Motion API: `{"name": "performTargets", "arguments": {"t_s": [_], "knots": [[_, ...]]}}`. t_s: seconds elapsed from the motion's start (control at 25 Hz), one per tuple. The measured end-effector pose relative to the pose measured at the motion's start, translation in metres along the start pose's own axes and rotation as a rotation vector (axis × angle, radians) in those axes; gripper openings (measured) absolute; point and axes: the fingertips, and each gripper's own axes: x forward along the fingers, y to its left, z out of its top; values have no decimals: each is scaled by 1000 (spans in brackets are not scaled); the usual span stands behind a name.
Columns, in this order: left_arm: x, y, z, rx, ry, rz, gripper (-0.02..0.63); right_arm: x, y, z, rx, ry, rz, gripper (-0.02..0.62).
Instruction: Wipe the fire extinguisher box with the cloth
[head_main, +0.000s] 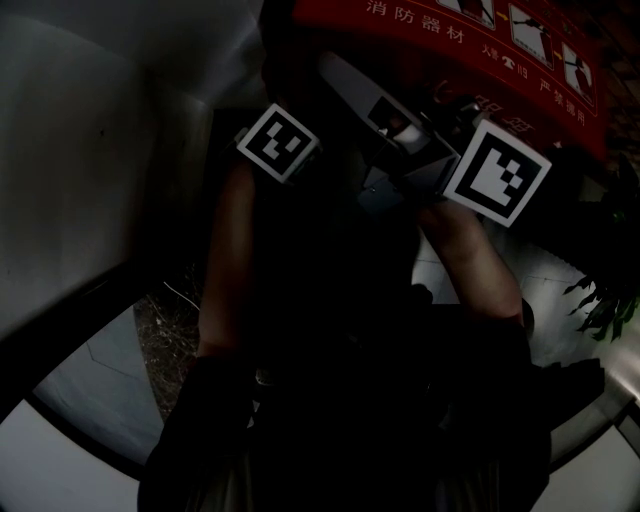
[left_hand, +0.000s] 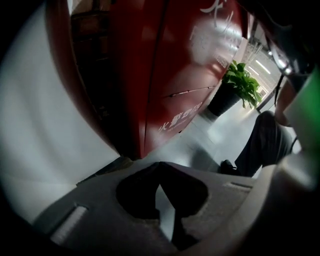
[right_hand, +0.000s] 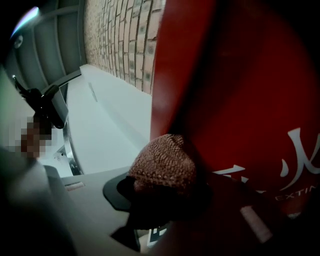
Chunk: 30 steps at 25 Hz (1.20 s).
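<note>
- Right gripper (right_hand: 165, 196): jaws clamped on a bunched brown knitted cloth (right_hand: 165, 161). The wad stands proud of the jaw tips and sits against the front panel of the red metal fire extinguisher box (right_hand: 240, 75), just beside that panel's left edge and above its white lettering.
- Left gripper (left_hand: 162, 200): jaws drawn almost together with only a sliver of pale tiled floor (left_hand: 200, 145) showing between them. It carries nothing and is held off the box's lower corner, clear of the panel.
- Green potted plant (left_hand: 240, 82): stands on the floor beyond the far end of the box, well apart from the work.
- Step in hand, as judged: wiping the box front.
- Recommended practice:
  - Press only the cloth to the panel, never the jaw tips, so the paint is not scored.
  - Run long overlapping passes from the edge across the lettering.
  - Hold the clamp firm so the wad does not slip out.
  - Keep the idle left gripper away from the wiped face.
- Head view is too dark to confirm coverage.
</note>
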Motion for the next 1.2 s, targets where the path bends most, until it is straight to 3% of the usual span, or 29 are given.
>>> {"name": "performTargets", "arguments": {"t_s": [0.28, 0.64, 0.76, 0.92, 1.08, 1.2], "knots": [[0, -1, 3, 6, 1, 9, 3, -12, 1, -4, 13, 17, 8, 121], [-8, 8, -4, 54, 51, 86, 3, -58, -18, -38, -24, 177, -16, 123], [-4, -5, -1, 66, 63, 57, 3, -77, -43, -55, 17, 213, -65, 123], [5, -21, 6, 67, 60, 19, 3, -94, -62, -71, 68, 256, -69, 124], [6, -28, 20, 72, 38, 23, 3, -100, -74, -67, 59, 266, -56, 124], [10, -42, 29, 83, 15, -21, 3, -103, -88, -60, 89, 242, -75, 124]]}}
